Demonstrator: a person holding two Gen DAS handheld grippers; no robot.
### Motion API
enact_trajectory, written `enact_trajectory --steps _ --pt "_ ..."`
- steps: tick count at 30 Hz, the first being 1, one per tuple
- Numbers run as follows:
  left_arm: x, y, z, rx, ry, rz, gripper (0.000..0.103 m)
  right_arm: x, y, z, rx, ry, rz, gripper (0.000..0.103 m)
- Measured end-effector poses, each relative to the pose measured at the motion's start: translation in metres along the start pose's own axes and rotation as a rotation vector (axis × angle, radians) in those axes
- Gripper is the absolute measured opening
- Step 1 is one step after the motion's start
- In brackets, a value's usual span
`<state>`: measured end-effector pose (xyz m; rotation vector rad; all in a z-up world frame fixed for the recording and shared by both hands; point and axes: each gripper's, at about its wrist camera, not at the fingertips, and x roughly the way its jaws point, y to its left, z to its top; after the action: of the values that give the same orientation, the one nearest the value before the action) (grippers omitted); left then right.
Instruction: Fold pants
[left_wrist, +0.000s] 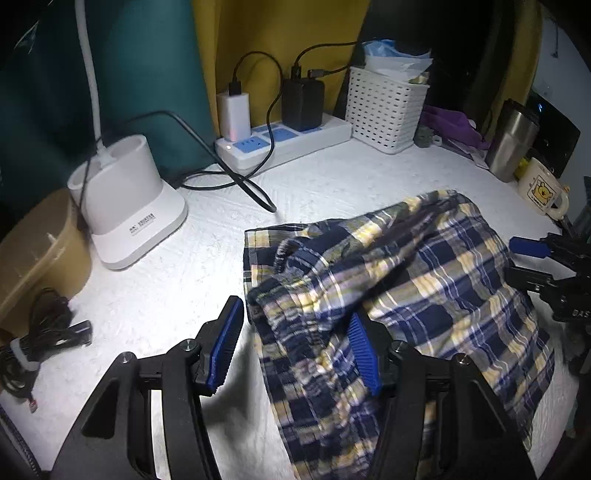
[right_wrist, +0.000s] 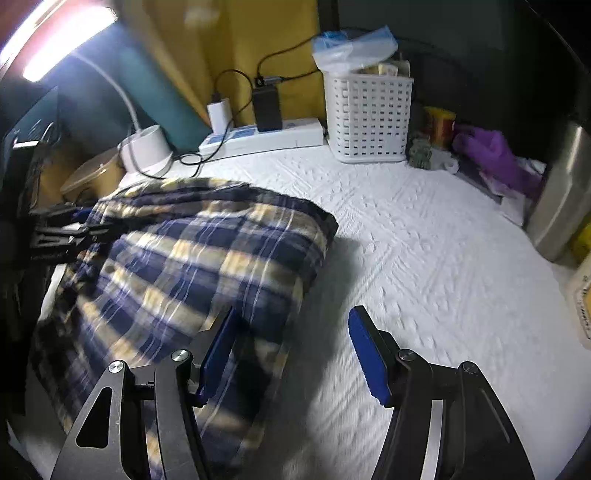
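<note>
Navy and yellow plaid pants (left_wrist: 424, 266) lie bunched on the white textured table cover (left_wrist: 177, 280). My left gripper (left_wrist: 295, 310) is open and straddles the rumpled waistband end; its right finger (left_wrist: 364, 354) rests over the cloth and its left finger (left_wrist: 225, 343) stands clear of it. In the right wrist view the pants (right_wrist: 207, 240) fill the left half. My right gripper (right_wrist: 293, 312) is open over their right edge, with its left finger (right_wrist: 218, 354) above the fabric. Each gripper shows in the other's view: the right gripper (left_wrist: 517, 260) and the left gripper (right_wrist: 74, 221).
At the back stand a white lamp base (left_wrist: 129, 192), a power strip (left_wrist: 284, 142) with chargers, and a white basket (left_wrist: 384, 110). A steel tumbler (left_wrist: 511, 140) and a mug (left_wrist: 541, 192) stand on the right. A loose black cable (left_wrist: 251, 188) and a brown container (left_wrist: 33, 251) are on the left.
</note>
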<state>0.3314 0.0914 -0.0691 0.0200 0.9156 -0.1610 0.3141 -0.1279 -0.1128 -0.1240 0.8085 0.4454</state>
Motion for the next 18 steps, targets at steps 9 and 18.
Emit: enact_trajectory --steps 9,18 --pt "0.021 0.009 0.007 0.013 0.052 -0.056 0.06 0.026 -0.015 0.025 0.099 -0.002 0.088 0.071" --pt "0.026 0.012 0.009 0.014 0.028 -0.173 0.034 0.031 -0.008 0.041 0.07 -0.078 0.161 0.014"
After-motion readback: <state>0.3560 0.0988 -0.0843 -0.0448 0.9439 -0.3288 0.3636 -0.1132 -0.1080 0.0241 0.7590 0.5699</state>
